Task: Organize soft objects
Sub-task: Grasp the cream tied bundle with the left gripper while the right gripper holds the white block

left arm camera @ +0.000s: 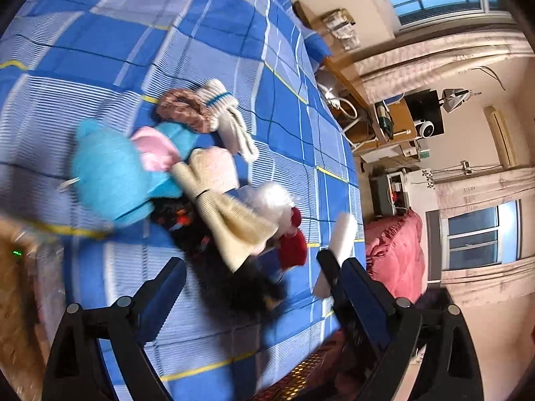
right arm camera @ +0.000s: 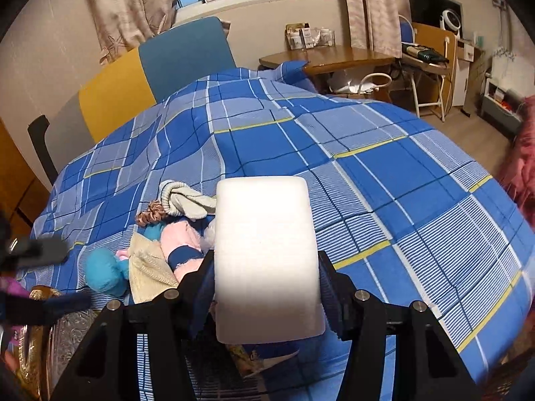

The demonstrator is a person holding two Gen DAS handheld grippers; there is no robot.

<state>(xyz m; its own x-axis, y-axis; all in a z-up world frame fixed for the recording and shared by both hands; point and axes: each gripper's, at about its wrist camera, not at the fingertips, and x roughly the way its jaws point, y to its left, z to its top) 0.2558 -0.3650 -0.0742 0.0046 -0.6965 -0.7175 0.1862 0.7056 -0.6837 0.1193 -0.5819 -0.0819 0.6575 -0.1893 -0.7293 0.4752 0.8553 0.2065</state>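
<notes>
Right wrist view shows the right gripper (right arm camera: 265,260) clenched on a white rectangular foam block (right arm camera: 265,254), held above the blue plaid bedspread (right arm camera: 384,173). Left wrist view shows the left gripper (left arm camera: 250,267) released, nothing between its jaws, over a heap of soft items: a blue plush toy (left arm camera: 107,173), cream ribbed sock (left arm camera: 227,220), black furry piece (left arm camera: 234,280).

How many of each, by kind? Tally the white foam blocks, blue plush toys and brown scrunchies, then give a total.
white foam block: 1
blue plush toy: 1
brown scrunchie: 1
Total: 3
</notes>
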